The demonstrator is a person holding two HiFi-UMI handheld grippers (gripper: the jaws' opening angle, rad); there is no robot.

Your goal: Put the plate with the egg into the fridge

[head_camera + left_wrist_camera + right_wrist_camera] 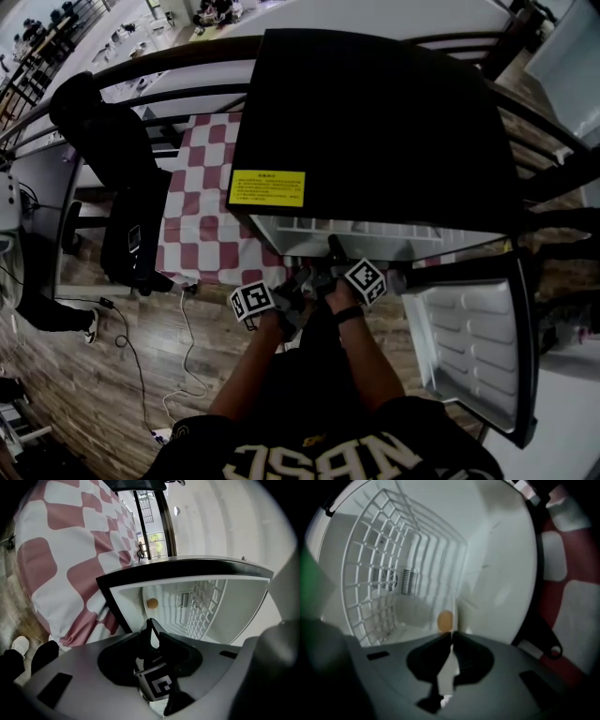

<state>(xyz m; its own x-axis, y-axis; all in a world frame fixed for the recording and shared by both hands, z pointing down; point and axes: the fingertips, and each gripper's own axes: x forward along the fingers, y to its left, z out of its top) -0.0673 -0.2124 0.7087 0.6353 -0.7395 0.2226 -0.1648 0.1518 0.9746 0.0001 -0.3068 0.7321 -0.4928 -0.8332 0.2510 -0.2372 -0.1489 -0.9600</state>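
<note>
A brown egg (445, 619) sits just beyond my right gripper (452, 634), inside the white fridge interior (501, 573). The right jaws are pressed together on the thin pale rim of the plate (457, 618), which I see edge-on; most of the plate is hidden. In the head view the right gripper (331, 248) reaches into the black fridge (375, 122) under its top. My left gripper (302, 279) hovers close behind it at the opening. The left gripper (151, 621) is shut with nothing in it, and the egg (152, 603) shows ahead of it.
The fridge door (478, 347) stands open at the right. A wire rack (379, 559) fills one side of the interior, with a vent (185, 599) on the back wall. The red-and-white checked cloth (202, 187) covers the table at the left. A black chair (122, 169) and a floor cable (187, 347) lie further left.
</note>
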